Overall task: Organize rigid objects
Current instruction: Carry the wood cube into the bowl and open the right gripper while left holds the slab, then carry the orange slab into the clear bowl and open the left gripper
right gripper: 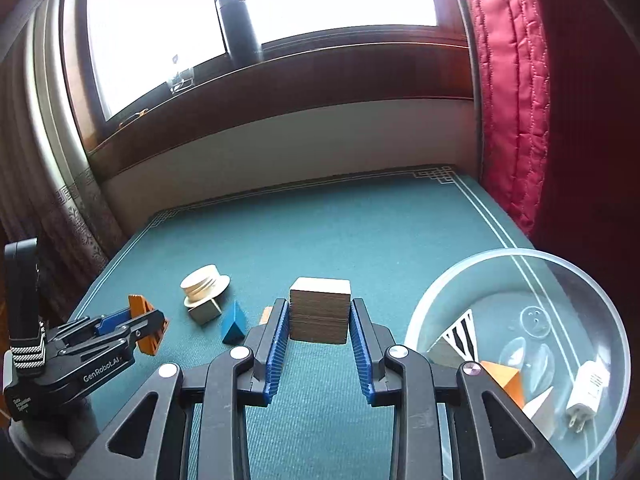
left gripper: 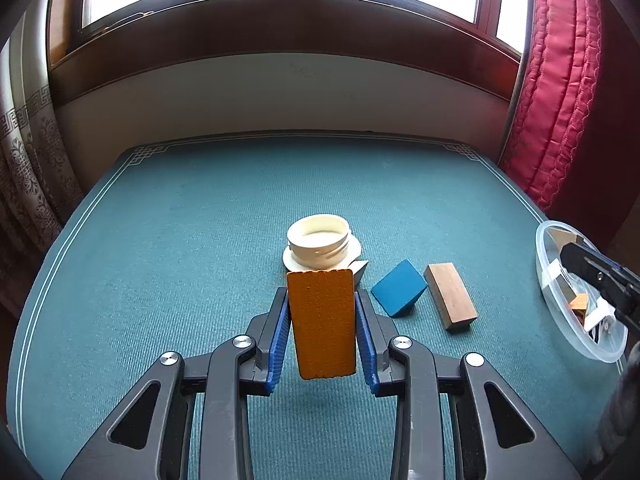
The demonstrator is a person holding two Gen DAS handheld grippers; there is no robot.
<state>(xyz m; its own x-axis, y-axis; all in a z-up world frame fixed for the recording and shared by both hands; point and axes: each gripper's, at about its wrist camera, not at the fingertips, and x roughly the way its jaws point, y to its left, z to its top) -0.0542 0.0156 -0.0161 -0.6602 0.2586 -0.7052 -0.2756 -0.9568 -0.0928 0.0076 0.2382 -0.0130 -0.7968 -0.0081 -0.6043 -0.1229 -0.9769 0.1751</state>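
The left gripper (left gripper: pixel 322 312) is clamped on an orange block (left gripper: pixel 322 322), held upright between its blue pads (left gripper: pixel 280 340) clear above the teal table mat (left gripper: pixel 160 260). Just ahead of it stands a cream threaded ring (left gripper: pixel 320 244) on the mat, with a small pale block (left gripper: pixel 359 271) touching the ring's base. Ahead and to the gripper's right lie a blue wedge (left gripper: pixel 400 288) and, just beside that, a dark wooden bar (left gripper: pixel 451 297). The mat to the gripper's left is open right out to the white-lined border.

The right gripper (right gripper: pixel 319 314) is closed on a layered wooden block (right gripper: pixel 319 310) with a pale top, lifted off the mat. Directly to its right sits a clear plastic bowl (right gripper: pixel 520 258), its rim close to the mat's right edge; inside are a striped triangular piece (right gripper: pixel 462 336), an orange wedge (right gripper: pixel 504 380), a white wedge (right gripper: pixel 540 402) and a white plug adapter (right gripper: pixel 586 394). Ahead of this gripper the mat runs bare to the far edge below the windowsill.
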